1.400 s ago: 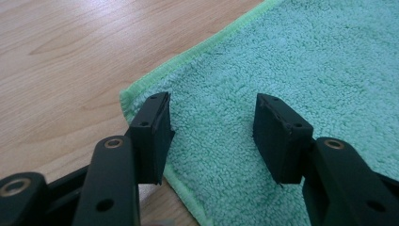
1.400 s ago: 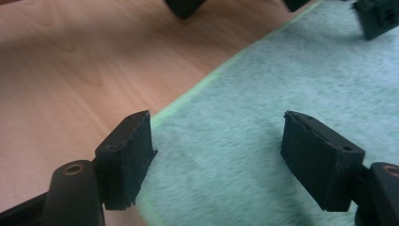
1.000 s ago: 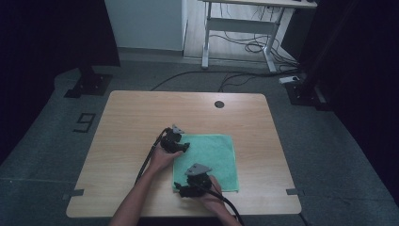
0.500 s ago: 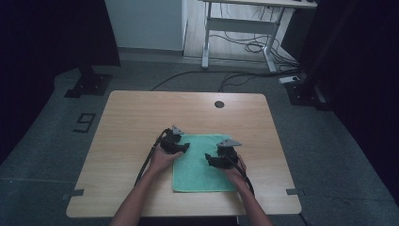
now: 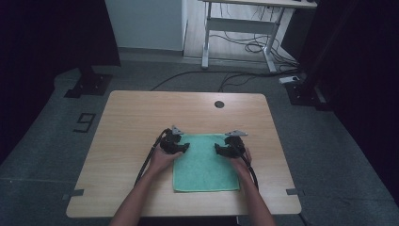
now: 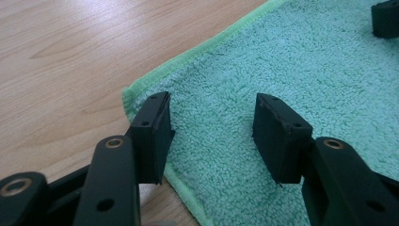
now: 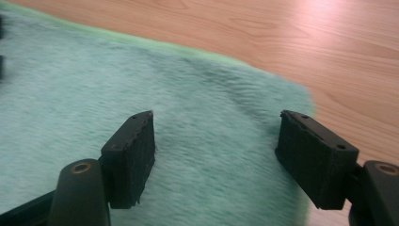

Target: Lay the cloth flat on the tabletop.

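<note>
Towel (image 5: 205, 162), green, lies flat on the near half of the table (image 5: 141, 117). Left gripper (image 6: 211, 127) straddles the towel's far left corner, jaws apart, nothing clamped. Right gripper (image 7: 214, 155) stands at the towel's far right corner, jaws wide. Risk: unequal bites could skew the fold; a shallow pinch could slip off the hem.

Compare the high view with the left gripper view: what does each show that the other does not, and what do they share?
High view alone: the whole table, the floor, both forearms, and the right tool near the towel's far right corner.
Left gripper view alone: close up, the towel's looped pile, its stitched hem, and the left tool with jaws apart over a corner.
Shared: the green towel lying flat on wood.
</note>
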{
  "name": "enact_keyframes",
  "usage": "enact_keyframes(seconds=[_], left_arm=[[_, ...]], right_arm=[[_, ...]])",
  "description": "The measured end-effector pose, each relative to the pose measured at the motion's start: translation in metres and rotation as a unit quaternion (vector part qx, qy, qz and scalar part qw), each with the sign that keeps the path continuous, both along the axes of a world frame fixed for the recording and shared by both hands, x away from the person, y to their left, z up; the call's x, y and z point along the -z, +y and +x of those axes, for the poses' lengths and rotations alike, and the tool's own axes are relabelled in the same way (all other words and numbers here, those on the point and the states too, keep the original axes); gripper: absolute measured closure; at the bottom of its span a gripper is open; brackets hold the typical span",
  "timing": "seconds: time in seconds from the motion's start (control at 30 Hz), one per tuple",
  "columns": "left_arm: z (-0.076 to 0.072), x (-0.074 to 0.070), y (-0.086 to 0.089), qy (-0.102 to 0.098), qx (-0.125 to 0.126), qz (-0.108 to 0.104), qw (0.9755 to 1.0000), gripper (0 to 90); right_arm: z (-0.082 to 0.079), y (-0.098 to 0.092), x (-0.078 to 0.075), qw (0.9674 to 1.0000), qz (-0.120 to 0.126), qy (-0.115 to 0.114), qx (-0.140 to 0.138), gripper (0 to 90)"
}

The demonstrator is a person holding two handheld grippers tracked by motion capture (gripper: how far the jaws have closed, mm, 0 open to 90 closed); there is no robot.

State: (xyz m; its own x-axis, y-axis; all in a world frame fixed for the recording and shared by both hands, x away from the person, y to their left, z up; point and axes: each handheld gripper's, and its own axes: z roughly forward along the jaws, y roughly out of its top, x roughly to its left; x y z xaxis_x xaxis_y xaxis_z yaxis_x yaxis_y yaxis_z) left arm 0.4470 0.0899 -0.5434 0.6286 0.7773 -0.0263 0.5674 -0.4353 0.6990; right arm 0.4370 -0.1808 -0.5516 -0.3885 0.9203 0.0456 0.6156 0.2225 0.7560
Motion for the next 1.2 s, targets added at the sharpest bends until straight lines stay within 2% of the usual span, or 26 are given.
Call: enact_keyframes(seconds=[0.13, 0.2, 0.23, 0.3, 0.4, 0.5, 0.67, 0.73, 0.8, 0.83, 0.97, 1.2], left_arm=[[-0.001, 0.0, 0.0, 0.0, -0.001, 0.001, 1.0, 47.6], [-0.001, 0.0, 0.0, 0.0, -0.001, 0.001, 1.0, 47.6], [-0.001, 0.0, 0.0, -0.001, -0.001, 0.001, 1.0, 47.6], [0.0, 0.0, 0.0, 0.0, -0.001, 0.001, 1.0, 47.6], [-0.001, 0.0, -0.001, 0.0, -0.002, 0.002, 1.0, 47.6], [-0.001, 0.0, -0.001, -0.001, -0.003, 0.001, 1.0, 47.6], [-0.001, 0.0, 0.0, -0.002, -0.004, -0.001, 1.0, 47.6], [-0.001, 0.0, 0.0, -0.002, -0.004, -0.001, 1.0, 47.6], [-0.001, 0.0, 0.0, -0.002, -0.004, -0.001, 1.0, 47.6], [-0.001, 0.0, 0.0, -0.002, -0.004, -0.001, 1.0, 47.6], [-0.001, 0.001, 0.0, -0.003, -0.005, -0.001, 1.0, 47.6], [-0.001, 0.001, -0.001, -0.003, -0.006, -0.001, 1.0, 47.5]], right_arm=[[-0.008, -0.006, -0.003, 1.0, 0.005, 0.001, 0.004, 28.6], [-0.023, -0.006, -0.008, 0.9999, 0.013, -0.003, 0.001, 29.2], [-0.035, -0.004, -0.01, 0.9998, 0.016, -0.006, -0.011, 29.6], [-0.052, -0.001, -0.011, 0.9997, 0.004, -0.011, -0.021, 30.2], [-0.079, 0.001, -0.013, 0.9994, 0.003, -0.012, -0.033, 32.4], [-0.098, 0.001, -0.01, 0.9987, 0.0, -0.008, -0.05, 32.3], [-0.119, 0.0, -0.003, 0.9978, -0.005, 0.009, -0.066, 31.1], [-0.127, 0.0, -0.001, 0.9979, -0.018, 0.003, -0.063, 30.8], [-0.135, -0.003, 0.0, 0.9984, -0.011, -0.001, -0.055, 30.3], [-0.142, -0.003, 0.001, 0.9983, -0.017, -0.009, -0.054, 30.3], [-0.159, -0.008, 0.001, 0.9983, -0.015, -0.008, -0.056, 30.4], [-0.175, -0.016, 0.002, 0.9986, -0.003, -0.011, -0.052, 31.4]])
